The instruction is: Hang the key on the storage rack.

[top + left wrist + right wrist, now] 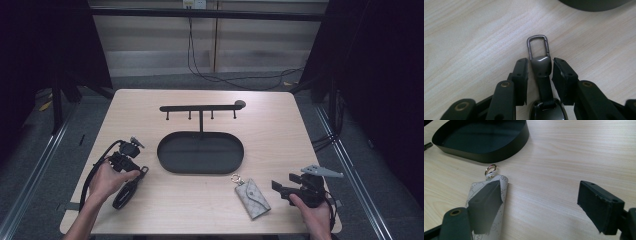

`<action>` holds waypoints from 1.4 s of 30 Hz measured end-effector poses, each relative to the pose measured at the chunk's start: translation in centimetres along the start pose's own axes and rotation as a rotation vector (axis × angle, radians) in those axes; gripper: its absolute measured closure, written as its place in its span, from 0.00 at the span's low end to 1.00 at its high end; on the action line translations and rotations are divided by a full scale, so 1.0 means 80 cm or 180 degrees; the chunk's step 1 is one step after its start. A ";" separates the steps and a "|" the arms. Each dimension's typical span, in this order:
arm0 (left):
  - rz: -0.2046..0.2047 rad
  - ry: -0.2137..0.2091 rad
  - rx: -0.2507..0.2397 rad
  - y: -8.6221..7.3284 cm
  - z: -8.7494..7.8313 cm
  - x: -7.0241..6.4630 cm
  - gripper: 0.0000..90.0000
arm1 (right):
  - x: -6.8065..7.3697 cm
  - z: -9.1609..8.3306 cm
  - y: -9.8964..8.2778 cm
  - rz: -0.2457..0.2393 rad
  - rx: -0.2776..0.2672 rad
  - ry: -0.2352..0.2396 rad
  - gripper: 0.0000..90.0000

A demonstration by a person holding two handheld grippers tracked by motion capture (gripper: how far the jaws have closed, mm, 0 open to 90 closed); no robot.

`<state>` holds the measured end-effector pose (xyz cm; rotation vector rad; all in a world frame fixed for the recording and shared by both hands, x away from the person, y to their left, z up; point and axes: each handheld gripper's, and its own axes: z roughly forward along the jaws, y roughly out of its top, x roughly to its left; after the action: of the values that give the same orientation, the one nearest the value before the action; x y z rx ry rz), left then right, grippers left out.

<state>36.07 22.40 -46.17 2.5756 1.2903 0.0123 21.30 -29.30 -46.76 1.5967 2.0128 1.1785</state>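
Black oval tray (200,152) with its hook rack (201,108) blocks the middle of the surface (270,125). Open lanes along left and right edges. Grey key pouch (252,198) lies near the front edge, right of centre.

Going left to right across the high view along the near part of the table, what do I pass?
Left hand-held gripper over the black key fob → grey key pouch → right hand-held gripper.

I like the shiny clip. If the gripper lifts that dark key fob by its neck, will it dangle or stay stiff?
The key fob looks like jointed parts, so it would probably dangle. Its glossy neck may slip between the left gripper jaws. It lies flat, so rolling seems unlikely.
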 end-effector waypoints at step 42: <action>0.0033 0.0073 0.0530 0.028 0.011 -0.001 0.79 | -0.001 0.003 0.000 0.0015 0.0083 -0.0005 0.22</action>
<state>37.90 20.86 -46.48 2.7287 1.3385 -0.0667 21.46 -29.24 -46.95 1.6151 2.0324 1.1569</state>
